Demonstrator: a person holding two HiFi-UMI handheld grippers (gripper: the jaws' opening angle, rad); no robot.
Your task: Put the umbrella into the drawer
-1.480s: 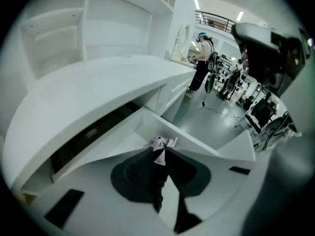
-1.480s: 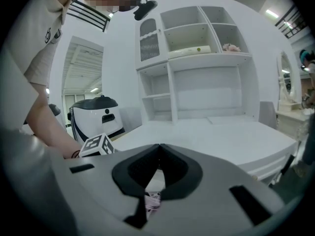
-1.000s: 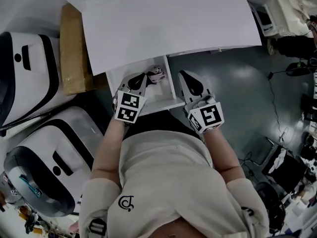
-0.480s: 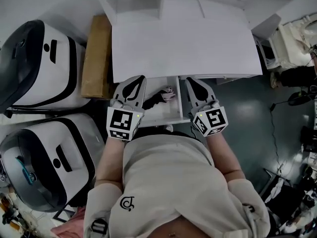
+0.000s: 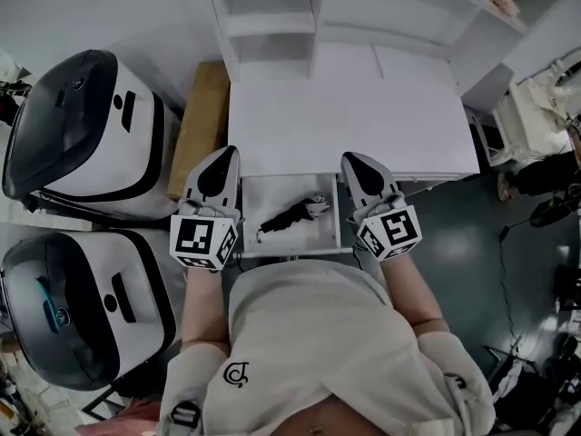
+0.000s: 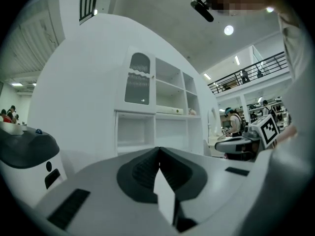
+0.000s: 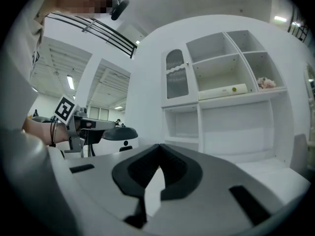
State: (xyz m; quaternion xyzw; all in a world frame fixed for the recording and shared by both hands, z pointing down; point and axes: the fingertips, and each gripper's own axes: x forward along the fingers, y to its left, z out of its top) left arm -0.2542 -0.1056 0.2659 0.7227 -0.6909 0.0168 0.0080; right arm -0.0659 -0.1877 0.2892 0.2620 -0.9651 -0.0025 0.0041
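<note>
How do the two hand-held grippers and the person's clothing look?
The left hand-held gripper and right hand-held gripper have white pointed shells with dark inlays. Each carries a white cube with black square markers. The person wears a light top with a small dark logo.

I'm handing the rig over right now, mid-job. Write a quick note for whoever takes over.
Left gripper: shut, empty, at the left side of the drawer.
Right gripper: shut, empty, at the drawer's right side.
Umbrella: folded, lying inside the open drawer under the white desk.
Done: the umbrella is in the drawer.
Left: probably only pushing the drawer shut, if that is wanted.
</note>
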